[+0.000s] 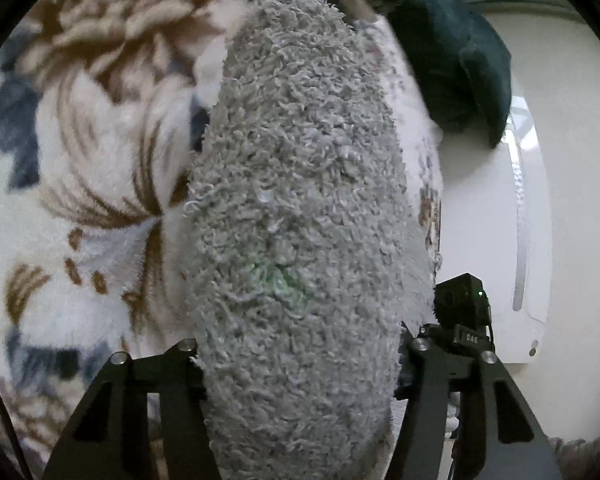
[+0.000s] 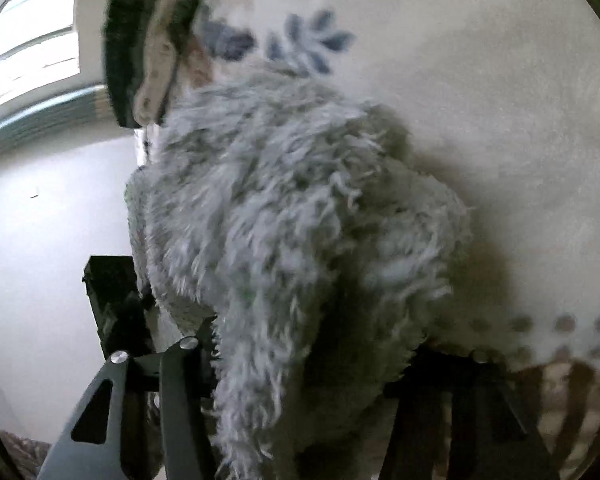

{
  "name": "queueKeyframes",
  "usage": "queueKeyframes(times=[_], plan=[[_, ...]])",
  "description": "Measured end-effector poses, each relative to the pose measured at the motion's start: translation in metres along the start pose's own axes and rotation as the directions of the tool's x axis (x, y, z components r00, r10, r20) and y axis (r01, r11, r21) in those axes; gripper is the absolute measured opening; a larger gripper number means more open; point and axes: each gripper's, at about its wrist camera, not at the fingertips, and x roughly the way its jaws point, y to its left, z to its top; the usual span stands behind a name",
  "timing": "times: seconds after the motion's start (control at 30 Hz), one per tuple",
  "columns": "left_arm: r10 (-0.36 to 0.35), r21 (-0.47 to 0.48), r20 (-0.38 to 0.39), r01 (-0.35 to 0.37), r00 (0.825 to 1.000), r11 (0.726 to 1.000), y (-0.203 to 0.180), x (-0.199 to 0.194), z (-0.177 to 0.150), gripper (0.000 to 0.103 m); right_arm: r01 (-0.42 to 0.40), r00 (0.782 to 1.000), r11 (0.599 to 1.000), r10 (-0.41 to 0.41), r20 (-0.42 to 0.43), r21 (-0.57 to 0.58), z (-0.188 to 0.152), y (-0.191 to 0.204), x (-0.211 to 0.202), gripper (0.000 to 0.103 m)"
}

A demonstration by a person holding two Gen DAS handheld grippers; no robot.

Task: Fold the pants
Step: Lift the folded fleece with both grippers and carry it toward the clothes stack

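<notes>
— Counting what's in front of you, how many garments are there?

— One that I can make out: a single pair of shaggy grey pants [image 1: 296, 208], bunched thick. My left gripper [image 1: 300, 364] has its two black fingers [image 1: 180, 360] on either side of the fleece and is pinching it; the cloth fills the whole gap and runs away ahead of the tips. My right gripper [image 2: 312, 360] is clamped on the same pants [image 2: 284, 216]; its view is blurred, but the pile swells out between its two fingers [image 2: 180, 356] and hangs over the one on the right.

— Two grippers, then, both gripping?

— Yes, two, each closed on the fleece. From the left one I see the other's black body [image 1: 462, 312] just to the right of the pants.

— What lies under them?

— One plush blanket [image 1: 84, 152], white with brown flowers and grey-blue leaves, spreading left of my left gripper and beneath the pants. From the right gripper it [image 2: 492, 92] stretches ahead and to the right, mostly plain white there.

— And the room?

— One dark teal cushion [image 1: 452, 52] ahead and to the right of the left gripper, a pale floor [image 1: 572, 200] beyond the blanket's edge, and a bright window [image 2: 24, 44] far to the upper left of the right gripper.
</notes>
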Motion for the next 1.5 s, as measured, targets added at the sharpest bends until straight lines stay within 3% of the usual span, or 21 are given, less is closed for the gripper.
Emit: queueKeyframes(times=[0.2,0.43,0.57,0.6,0.73,0.87,0.97,1.1,1.2,1.37,1.5], plan=[[-0.040,0.033,0.013,0.040,0.999,0.999,-0.033,-0.042,0.015,0.055,-0.033,0.997,0.999,0.035,0.071,-0.030,-0.010,0.056,-0.025,0.053],[-0.094,0.051,0.051,0.091,0.994,0.995,-0.078,-0.114,0.088,0.055,-0.087,0.983,0.993,0.099,0.153,-0.083,0.015,0.155,-0.079,0.053],[-0.131,0.073,0.097,0.125,0.987,0.990,-0.109,-0.150,0.152,0.055,-0.126,0.966,0.981,0.156,0.206,-0.151,0.062,0.226,-0.106,0.053],[-0.132,0.088,0.105,0.123,0.986,0.988,-0.119,-0.159,0.168,0.055,-0.124,0.964,0.979,0.157,0.214,-0.162,0.079,0.255,-0.094,0.053],[-0.135,0.135,0.140,0.116,0.981,0.984,-0.143,-0.189,0.238,0.055,-0.145,0.958,0.967,0.191,0.216,-0.211,0.128,0.307,-0.105,0.053],[-0.115,0.162,0.166,0.088,0.980,0.983,-0.157,-0.199,0.307,0.056,-0.143,0.959,0.959,0.195,0.206,-0.243,0.201,0.354,-0.098,0.053],[-0.088,0.157,0.180,0.059,0.980,0.986,-0.147,-0.196,0.361,0.056,-0.123,0.967,0.961,0.172,0.188,-0.246,0.258,0.376,-0.082,0.053],[-0.058,0.112,0.181,0.038,0.982,0.993,-0.113,-0.175,0.404,0.056,-0.085,0.980,0.968,0.125,0.158,-0.238,0.327,0.386,-0.045,0.053],[-0.037,0.057,0.172,0.028,0.984,0.998,-0.081,-0.154,0.425,0.056,-0.050,0.988,0.971,0.082,0.131,-0.234,0.360,0.381,-0.013,0.053],[-0.002,-0.024,0.123,0.005,0.992,1.000,-0.022,-0.129,0.452,0.056,-0.006,0.995,0.982,0.024,0.094,-0.187,0.389,0.349,0.033,0.053],[0.010,-0.076,0.098,-0.002,0.995,0.997,0.014,-0.113,0.467,0.057,-0.016,0.995,0.988,0.031,0.099,-0.153,0.403,0.333,0.050,0.053]])
